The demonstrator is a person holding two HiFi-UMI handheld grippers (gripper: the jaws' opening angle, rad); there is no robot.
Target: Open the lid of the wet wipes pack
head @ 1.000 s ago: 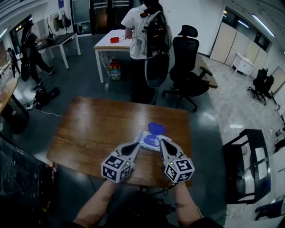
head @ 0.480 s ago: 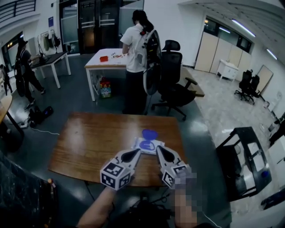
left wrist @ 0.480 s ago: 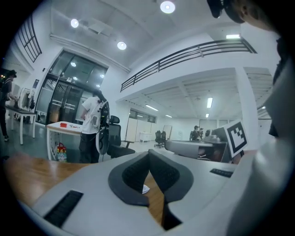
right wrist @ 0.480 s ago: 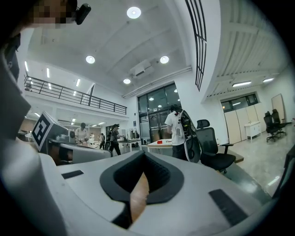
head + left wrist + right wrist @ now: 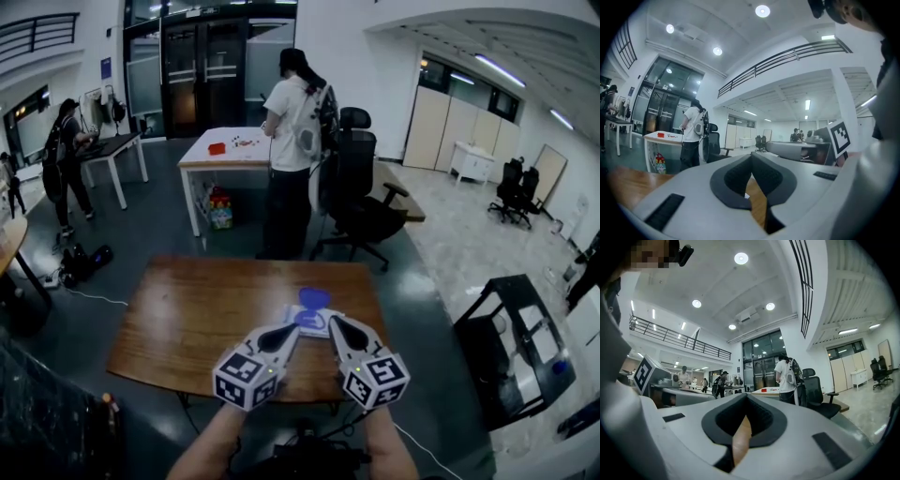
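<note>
The white wet wipes pack [image 5: 312,323] lies on the brown wooden table [image 5: 187,305], right of its middle. Its blue lid [image 5: 314,299] stands flipped up on the far side. My left gripper [image 5: 292,330] hovers just in front of the pack's near left corner, shut and empty. Level with it at the near right corner, my right gripper [image 5: 334,323] is also shut and holds nothing. In the left gripper view the left gripper [image 5: 751,159] shows closed jaws pointing level across the room. The right gripper [image 5: 746,399] looks the same in its own view, where the pack is hidden.
A person with a backpack [image 5: 292,141] stands beyond the table beside a black office chair [image 5: 361,202] and a white table [image 5: 225,150]. Another person [image 5: 66,155] stands far left. A dark desk [image 5: 516,347] sits on the right.
Both grippers have risen and drawn back from the pack's sides toward its near edge. The pack stays put with its lid up. The head view has tilted upward.
</note>
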